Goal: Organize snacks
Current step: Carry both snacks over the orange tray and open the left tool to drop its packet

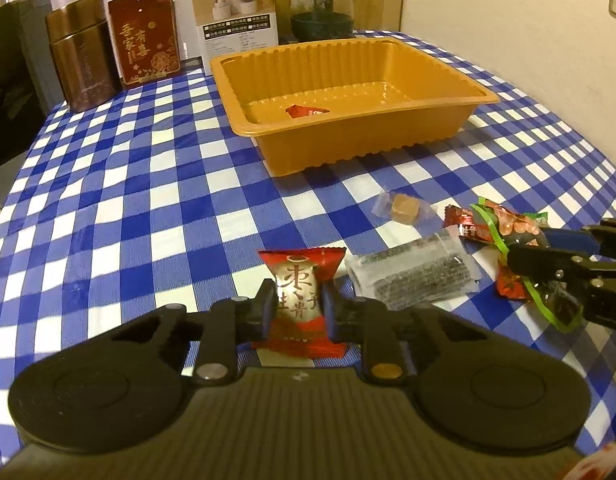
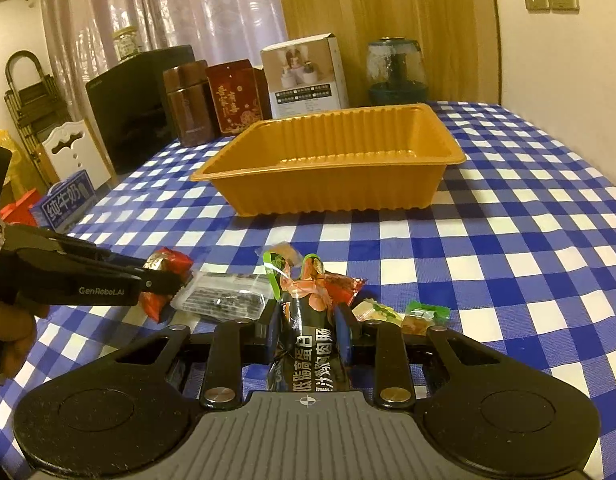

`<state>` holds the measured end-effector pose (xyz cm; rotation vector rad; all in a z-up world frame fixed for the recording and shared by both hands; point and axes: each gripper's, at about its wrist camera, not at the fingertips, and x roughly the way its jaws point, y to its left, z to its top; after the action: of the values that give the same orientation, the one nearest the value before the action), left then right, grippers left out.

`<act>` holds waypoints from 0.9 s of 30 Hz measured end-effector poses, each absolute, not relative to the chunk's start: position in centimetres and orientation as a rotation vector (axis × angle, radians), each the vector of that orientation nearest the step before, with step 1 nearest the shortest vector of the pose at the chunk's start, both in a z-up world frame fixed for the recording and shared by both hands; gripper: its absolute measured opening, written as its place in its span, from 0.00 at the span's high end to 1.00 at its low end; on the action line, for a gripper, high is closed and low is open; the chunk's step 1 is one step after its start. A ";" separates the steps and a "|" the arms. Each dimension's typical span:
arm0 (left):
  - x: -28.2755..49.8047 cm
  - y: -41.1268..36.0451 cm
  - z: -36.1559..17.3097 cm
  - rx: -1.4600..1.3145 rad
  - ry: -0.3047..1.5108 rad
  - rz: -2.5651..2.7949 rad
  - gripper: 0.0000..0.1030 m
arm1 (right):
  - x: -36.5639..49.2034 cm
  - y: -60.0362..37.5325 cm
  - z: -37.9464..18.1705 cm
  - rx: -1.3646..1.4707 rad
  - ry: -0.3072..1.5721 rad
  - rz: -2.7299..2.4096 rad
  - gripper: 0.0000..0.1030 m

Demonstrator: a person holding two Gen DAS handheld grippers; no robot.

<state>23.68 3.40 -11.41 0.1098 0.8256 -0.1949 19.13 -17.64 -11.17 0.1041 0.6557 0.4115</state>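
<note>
My left gripper is shut on a red and white candy packet, its pads pressing both sides just above the checked cloth; the same gripper shows in the right wrist view with the candy packet at its tip. My right gripper is shut on a dark sausage snack packet with green trim; that gripper enters the left wrist view from the right over the sausage packet. The orange tray holds one red packet.
A dark seaweed packet, a clear-wrapped brown candy and small green candies lie on the blue checked tablecloth. Tins, a white box and a glass jar stand behind the tray. A hand holds the left gripper.
</note>
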 end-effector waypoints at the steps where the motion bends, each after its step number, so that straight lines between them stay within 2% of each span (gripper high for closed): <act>1: 23.5 3.5 -11.3 0.101 0.827 -0.190 0.80 | 19.1 -17.7 -11.1 0.107 0.655 0.410 0.71; 16: 20.5 2.3 -8.3 0.021 0.809 -0.172 0.81 | 18.4 -18.1 -9.2 0.111 0.619 0.395 0.71; 27: 21.6 0.2 -5.0 0.006 0.752 -0.200 0.81 | 18.6 -18.8 -6.9 0.125 0.591 0.357 0.71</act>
<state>21.63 0.18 -5.05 0.0056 0.7522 -0.1996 18.57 -18.82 -6.95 0.1248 0.5908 0.3565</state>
